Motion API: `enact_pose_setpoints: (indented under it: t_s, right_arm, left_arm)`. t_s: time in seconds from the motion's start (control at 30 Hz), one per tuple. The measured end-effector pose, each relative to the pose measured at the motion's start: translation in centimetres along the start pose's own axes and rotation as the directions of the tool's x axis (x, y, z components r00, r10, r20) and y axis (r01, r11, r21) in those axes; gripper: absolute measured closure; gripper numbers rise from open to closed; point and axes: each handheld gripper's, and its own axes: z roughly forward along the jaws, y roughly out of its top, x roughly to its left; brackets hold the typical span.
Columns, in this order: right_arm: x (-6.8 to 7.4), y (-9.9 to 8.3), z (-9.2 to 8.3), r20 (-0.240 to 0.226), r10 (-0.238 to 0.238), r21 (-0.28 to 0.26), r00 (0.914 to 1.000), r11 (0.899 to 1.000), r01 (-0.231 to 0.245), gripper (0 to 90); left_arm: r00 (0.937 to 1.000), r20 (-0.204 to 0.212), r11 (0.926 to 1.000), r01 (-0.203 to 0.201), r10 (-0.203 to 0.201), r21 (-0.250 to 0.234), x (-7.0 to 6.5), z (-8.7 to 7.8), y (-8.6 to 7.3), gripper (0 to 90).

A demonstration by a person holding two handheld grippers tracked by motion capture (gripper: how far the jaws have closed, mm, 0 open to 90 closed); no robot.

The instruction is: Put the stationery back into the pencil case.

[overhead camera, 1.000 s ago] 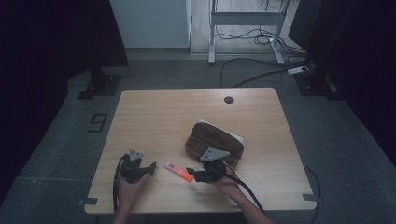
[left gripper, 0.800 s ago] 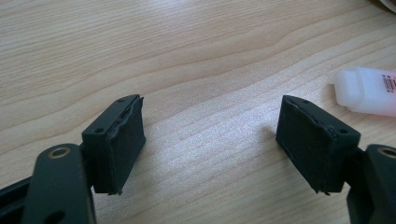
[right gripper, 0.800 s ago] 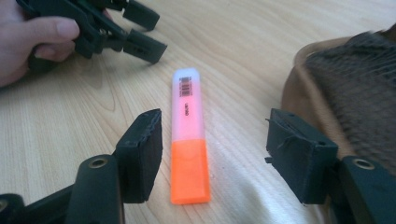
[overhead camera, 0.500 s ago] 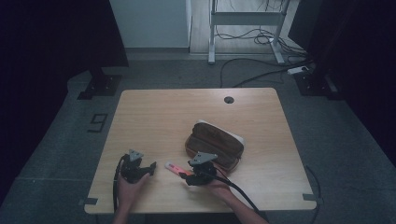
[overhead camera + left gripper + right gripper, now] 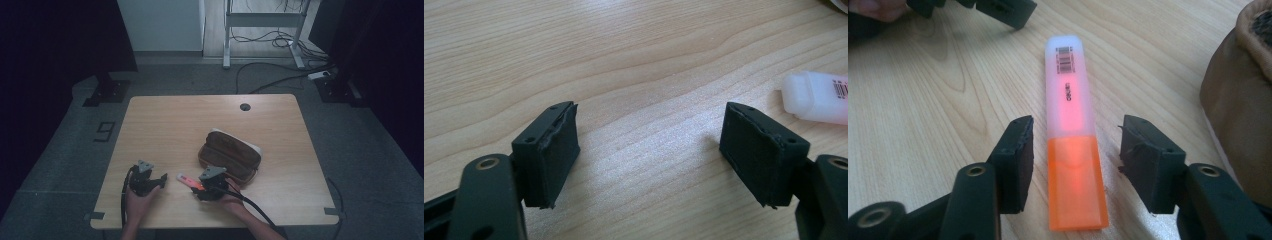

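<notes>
The highlighter (image 5: 1071,135) lies flat on the table (image 5: 928,100), its long axis running straight out ahead of the right gripper (image 5: 1075,155), in line with that gripper's reach. Its orange cap end sits between the two jaws, nearest the gripper body, while the pale barcoded end points away from them, toward the left gripper (image 5: 998,10) farther off. The right jaws have just been closing, and they now flank the cap with a gap on either side, so the pads do not yet press on it: released, not grasping. The brown pouch (image 5: 1238,100) sits just outside the right-hand jaw.

In the high view the highlighter (image 5: 189,181) lies between the two grippers, slanting from the right gripper (image 5: 200,187) toward the left gripper (image 5: 161,179).

The left gripper (image 5: 649,150) holds its jaws spread wide over bare wood, released, with nothing between them; the highlighter's pale end (image 5: 816,97) lies beyond and outside its right-hand jaw.
</notes>
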Motion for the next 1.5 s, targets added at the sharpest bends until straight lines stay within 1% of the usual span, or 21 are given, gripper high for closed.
enact_pose_setpoints:
  t_s: [0.2,0.3,0.33,0.37,0.43,0.57,0.8,0.9,0.97,1.1,1.4,1.43,1.5]
  right_arm:
    - [0.0,-0.1,0.0,0.0,-0.016,0.013,0.9999,1.0,0.016,51.9]
    - [0.1,-0.2,0.0,0.007,-0.026,0.014,0.9996,1.0,0.026,53.9]
    - [0.1,-0.2,0.0,0.014,-0.032,0.015,0.9994,0.999,0.032,57.2]
    - [0.1,-0.2,0.0,0.014,-0.032,0.015,0.9994,0.999,0.032,57.2]
    - [0.1,-0.3,-0.1,0.03,-0.046,0.016,0.9985,0.999,0.045,62.2]
    - [0.1,-0.2,-0.2,0.034,-0.053,0.024,0.998,0.998,0.052,64.8]
    - [-0.2,-0.2,-0.3,0.027,-0.038,0.031,0.9989,0.999,0.037,65.4]
    - [-0.4,-0.2,-0.6,0.016,-0.023,0.025,0.9996,0.999,0.022,65.5]
    - [-0.7,-0.1,-0.9,0.005,-0.012,0.009,0.9999,1.0,0.011,65.6]
    - [-0.9,0.0,-1.4,-0.005,-0.006,-0.005,1.0,1.0,0.006,65.6]
    - [-1.5,0.4,-2.7,-0.02,0.017,-0.042,0.9996,0.999,-0.018,65.6]
    - [-1.7,0.4,-2.9,-0.019,0.009,-0.045,0.9998,0.999,-0.01,65.7]
    - [-1.7,0.4,-3.1,-0.018,0.012,-0.048,0.9998,0.999,-0.013,65.7]
  left_arm:
    - [1.0,0.0,1.0,0.001,-0.001,0.0,0.0,0.0,0.0,23.1]
    - [1.0,0.0,1.0,0.001,-0.001,-0.001,0.0,0.0,0.0,23.2]
    - [1.0,0.0,1.0,0.001,-0.001,0.0,0.0,0.0,0.0,23.2]
    - [1.0,0.0,1.0,0.002,-0.002,0.0,0.0,0.0,0.0,23.2]
    - [1.0,0.0,1.0,0.0,0.0,0.0,0.0,0.0,0.0,23.2]
    - [1.0,0.0,1.0,0.001,-0.001,-0.001,0.0,0.0,0.0,23.2]
    - [1.0,0.0,1.0,0.002,-0.002,-0.001,0.0,0.0,0.0,23.2]
    - [1.0,0.0,1.0,0.001,-0.001,-0.001,0.0,0.0,0.0,23.2]
    - [1.0,0.0,1.0,0.002,-0.002,0.0,0.0,0.0,0.0,23.2]
    - [1.0,0.0,1.0,0.002,-0.002,0.0,0.0,0.0,0.0,23.2]
    - [1.0,0.0,1.0,0.001,-0.001,0.0,0.0,0.0,0.0,23.2]
    - [1.0,0.0,1.0,0.002,-0.002,0.0,0.0,0.0,0.0,23.2]
    - [1.0,0.0,1.0,0.002,-0.002,0.0,0.0,0.0,0.0,23.2]
